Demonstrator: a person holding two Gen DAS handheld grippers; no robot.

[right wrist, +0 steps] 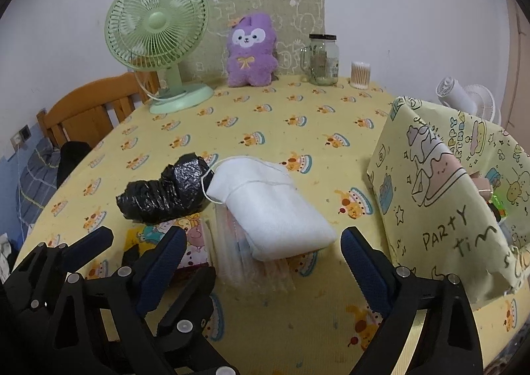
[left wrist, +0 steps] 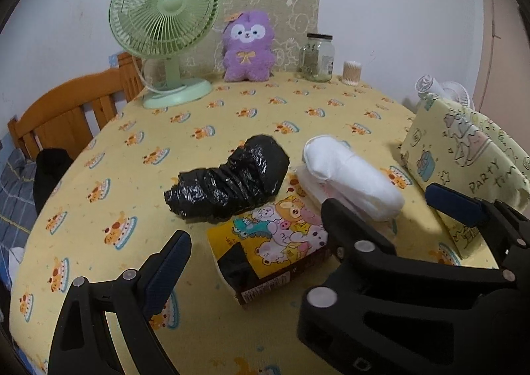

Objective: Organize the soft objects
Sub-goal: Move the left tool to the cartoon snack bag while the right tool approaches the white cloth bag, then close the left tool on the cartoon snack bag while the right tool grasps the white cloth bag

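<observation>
Approaching: both grippers hang over the near edge of the table (left wrist: 99,176), each tilted down toward the pile of soft things; nothing is held.
Landmark: white bundle (right wrist: 268,206), a folded cloth or padded roll tied with string, lying on a stack of clear bags (right wrist: 251,269).
Black bag (left wrist: 228,183): crumpled roll just left of the white bundle, touching it at the far end in the right wrist view.
Packet (left wrist: 275,242): cartoon-printed pack, left of the white bundle and nearer, with the black bag partly resting on its far edge.
Box (right wrist: 440,196): paper-covered, right of the white bundle, apart from it; by my reading the likely place for the soft things.
Left gripper (left wrist: 255,222): released, jaws wide, the packet straight ahead between the fingers, not touched.
Right gripper (right wrist: 261,259): released, jaws wide, the near end of the white bundle between the fingers, pads clear of it.
Long axis: the white bundle runs from far left to near right, roughly along the right gripper's line of reach, so its jaws straddle its width.
Nearer hand: the right one for the white bundle; the left one for the packet and black bag.
</observation>
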